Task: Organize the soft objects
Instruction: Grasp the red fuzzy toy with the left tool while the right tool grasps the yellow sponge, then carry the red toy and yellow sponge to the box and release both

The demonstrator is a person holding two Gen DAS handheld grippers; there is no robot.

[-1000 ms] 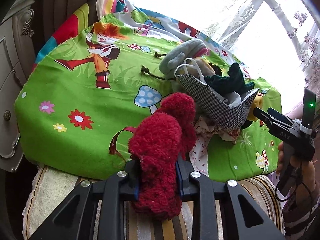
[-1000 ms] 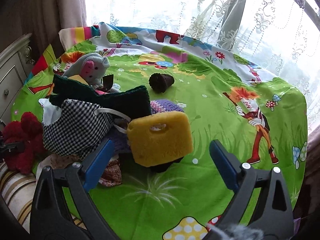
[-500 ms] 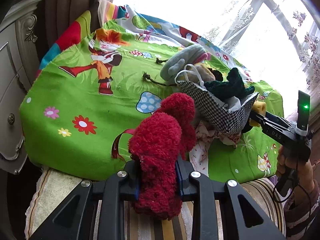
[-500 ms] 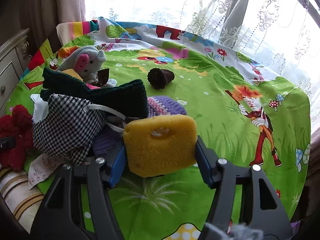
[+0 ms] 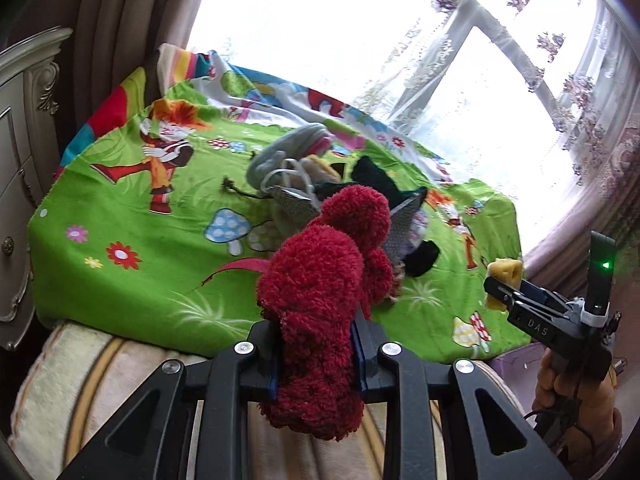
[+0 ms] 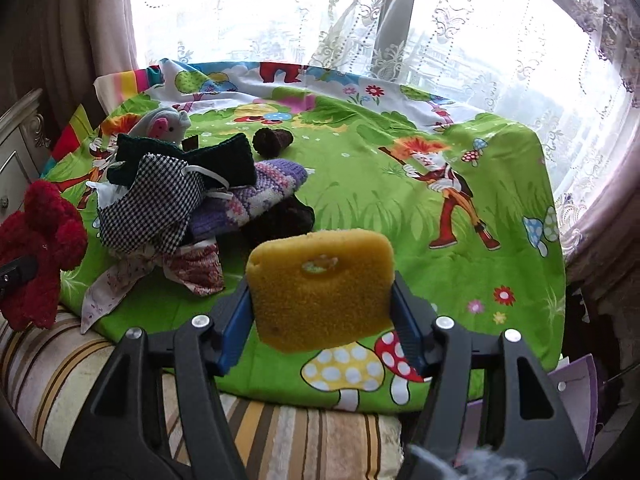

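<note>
My left gripper (image 5: 316, 356) is shut on a fluffy red toy (image 5: 320, 280), held above the front edge of the green cartoon cloth (image 5: 132, 280). My right gripper (image 6: 322, 320) is shut on a yellow sponge (image 6: 320, 284), lifted off the cloth near its front edge. In the left wrist view the sponge (image 5: 506, 270) and the right gripper (image 5: 504, 292) show at the far right. On the cloth lies a pile: a checkered pouch (image 6: 152, 204), a purple knit piece (image 6: 260, 192), a dark green knit piece (image 6: 224, 156) and a grey plush (image 6: 160, 124).
A brown knit item (image 6: 272, 142) lies alone behind the pile, a black one (image 6: 280, 220) at its front. A striped cushion (image 6: 280, 432) runs under the cloth's front edge. A carved cabinet (image 5: 16, 160) stands left; a lace curtain (image 6: 440, 20) hangs behind. A hand (image 5: 568, 392) grips the right tool.
The right jaws closed on the yellow sponge and pulled it off the pile toward the front edge. The left gripper rose and drew back with the red toy.
</note>
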